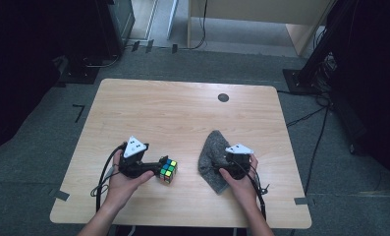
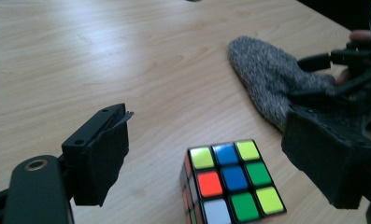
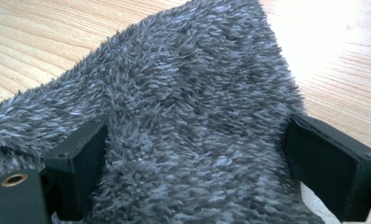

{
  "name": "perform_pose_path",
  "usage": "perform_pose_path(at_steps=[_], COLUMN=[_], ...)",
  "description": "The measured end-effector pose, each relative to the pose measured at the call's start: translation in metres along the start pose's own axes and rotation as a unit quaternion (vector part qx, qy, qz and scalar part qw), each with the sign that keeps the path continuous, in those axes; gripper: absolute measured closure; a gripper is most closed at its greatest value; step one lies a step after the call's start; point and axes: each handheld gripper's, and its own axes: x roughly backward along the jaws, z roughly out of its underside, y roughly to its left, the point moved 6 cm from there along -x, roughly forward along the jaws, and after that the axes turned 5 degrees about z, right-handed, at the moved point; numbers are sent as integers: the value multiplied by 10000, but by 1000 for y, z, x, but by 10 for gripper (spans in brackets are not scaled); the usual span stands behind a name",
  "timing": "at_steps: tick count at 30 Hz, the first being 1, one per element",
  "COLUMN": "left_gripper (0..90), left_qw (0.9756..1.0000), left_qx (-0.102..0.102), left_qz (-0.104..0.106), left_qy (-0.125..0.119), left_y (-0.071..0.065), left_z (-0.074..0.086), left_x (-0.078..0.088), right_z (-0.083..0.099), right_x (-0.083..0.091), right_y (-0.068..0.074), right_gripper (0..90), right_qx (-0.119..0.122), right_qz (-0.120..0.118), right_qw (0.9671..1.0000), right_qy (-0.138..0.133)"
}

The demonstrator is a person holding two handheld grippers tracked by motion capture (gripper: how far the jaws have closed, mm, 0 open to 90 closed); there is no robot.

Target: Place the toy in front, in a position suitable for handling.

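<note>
Starting at the left: the left tongs (image 1: pixel 157 168) are held by the person's left hand (image 1: pixel 126 179) low over the tabletop (image 1: pixel 182 113), jaws released and spread wide. In the left gripper view the Rubik's cube (image 2: pixel 232 179) is seen between the two pads but touched by neither; it rests on the tabletop just ahead of them. In the high view the cube sits near the front edge, left of centre, right at the jaw tips. Further right, a grey fuzzy cloth (image 1: pixel 212 152) is laid flat, well apart from the cube. The right tongs (image 1: pixel 221 164) are set down on the cloth, jaws spread with fabric bulging between them (image 3: pixel 192 140); whether the pads press on it cannot be told.
</note>
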Motion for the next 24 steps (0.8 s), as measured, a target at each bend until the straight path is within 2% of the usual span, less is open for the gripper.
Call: perform_pose_path(at_steps=[12,19,24], left_gripper=[148,135,134], left_qw=[9998,9991,9986], left_qx=[-89,-92,-146], left_qz=[68,-192,-183], left_qy=[192,358,472], left_y=[-13,-19,-22], left_z=[25,48,55], left_x=[-7,-12,-16], right_z=[0,0,0], right_x=[0,0,0], right_y=[0,0,0], right_gripper=[100,100,101], right_qx=[-4,3,0], right_qz=[7,10,11], right_qw=[10000,10000,10000], right_qy=[-1,-6,-4])
